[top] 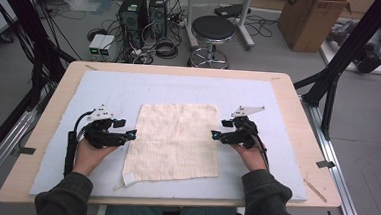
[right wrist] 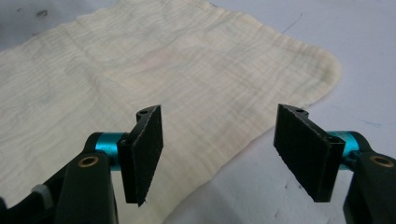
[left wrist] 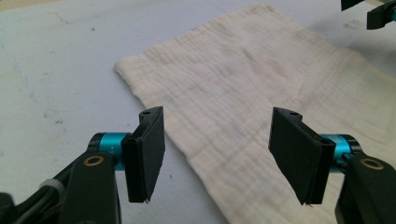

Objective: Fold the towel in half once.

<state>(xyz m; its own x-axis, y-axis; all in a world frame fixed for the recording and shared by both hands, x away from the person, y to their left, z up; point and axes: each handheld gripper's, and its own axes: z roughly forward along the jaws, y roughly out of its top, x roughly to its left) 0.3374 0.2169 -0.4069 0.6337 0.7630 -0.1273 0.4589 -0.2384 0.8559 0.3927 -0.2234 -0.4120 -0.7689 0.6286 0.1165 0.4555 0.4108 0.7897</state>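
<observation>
The thin, soft cloth (top: pixel 175 141) lies flat in the middle of the desk (top: pixel 298 119), so it looks light and floppy, best pinched at its left and right edges, where the left gripper (top: pixel 133 133) and right gripper (top: pixel 214 134) wait with jaws spread.

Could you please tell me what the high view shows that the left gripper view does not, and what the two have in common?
Only the high view takes in the whole cream cloth with its white corner tag, the wooden table, the person's sleeves, and a black stool on the floor beyond. Only the left gripper view shows the left claw up close, its jaws open above the cloth's near edge with nothing between them. Both show the cloth lying flat on the pale blue mat and the right claw at its far side.
</observation>
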